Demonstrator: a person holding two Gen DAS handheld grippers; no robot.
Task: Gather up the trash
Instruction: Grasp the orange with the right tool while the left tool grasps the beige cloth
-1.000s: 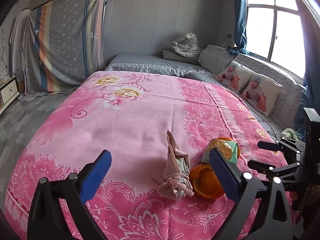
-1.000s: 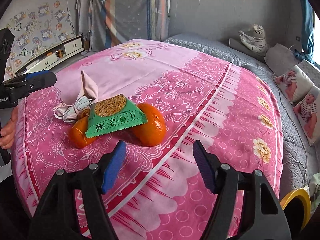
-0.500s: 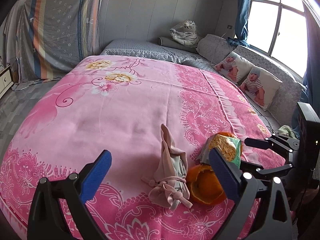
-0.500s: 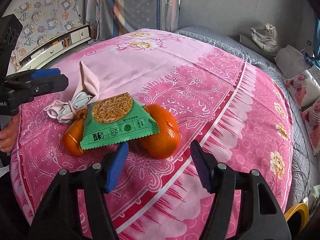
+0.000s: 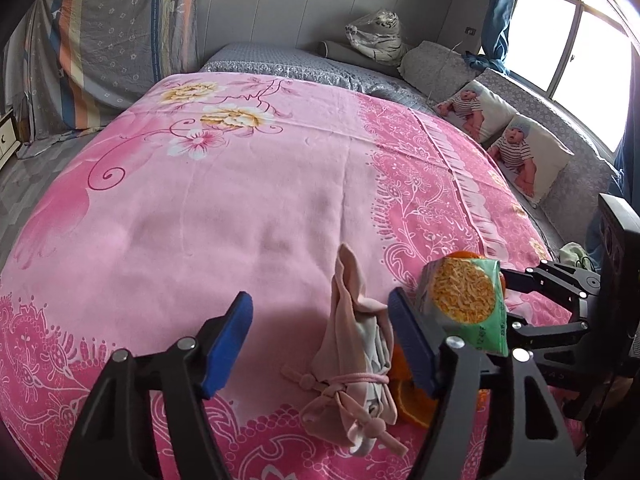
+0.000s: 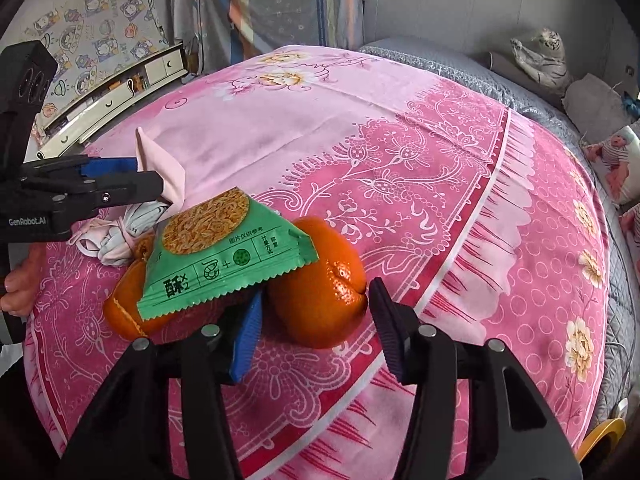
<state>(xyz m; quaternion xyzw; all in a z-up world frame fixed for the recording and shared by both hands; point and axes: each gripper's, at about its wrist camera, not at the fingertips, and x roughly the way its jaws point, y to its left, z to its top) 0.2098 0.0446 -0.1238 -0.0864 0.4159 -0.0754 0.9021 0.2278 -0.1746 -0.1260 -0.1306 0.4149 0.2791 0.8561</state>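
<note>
Approach step: both grippers close in on the trash pile on the pink bedspread [image 6: 400,120] — left gripper [image 5: 320,340] jaws narrowing around the pink pouch [image 5: 352,352], right gripper [image 6: 316,316] jaws narrowing around the orange peel [image 6: 320,280] under the green wrapper [image 6: 224,256], neither yet pinching — so next, seat the pads and squeeze.

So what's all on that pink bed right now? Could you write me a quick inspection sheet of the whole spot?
Surface: pink flowered bedspread, lying fairly flat.
Job's things: green snack wrapper lying across orange peel pieces.
Clutter: pink drawstring pouch beside the peel.
Grippers: left gripper closing, pouch between its jaws, pads not yet pressing; right gripper closing around the larger peel piece, no clear pad contact.
Cables: thin cord at the bed's right edge.
Surroundings: baby-print pillows, plush tiger, window, drawer unit.
</note>
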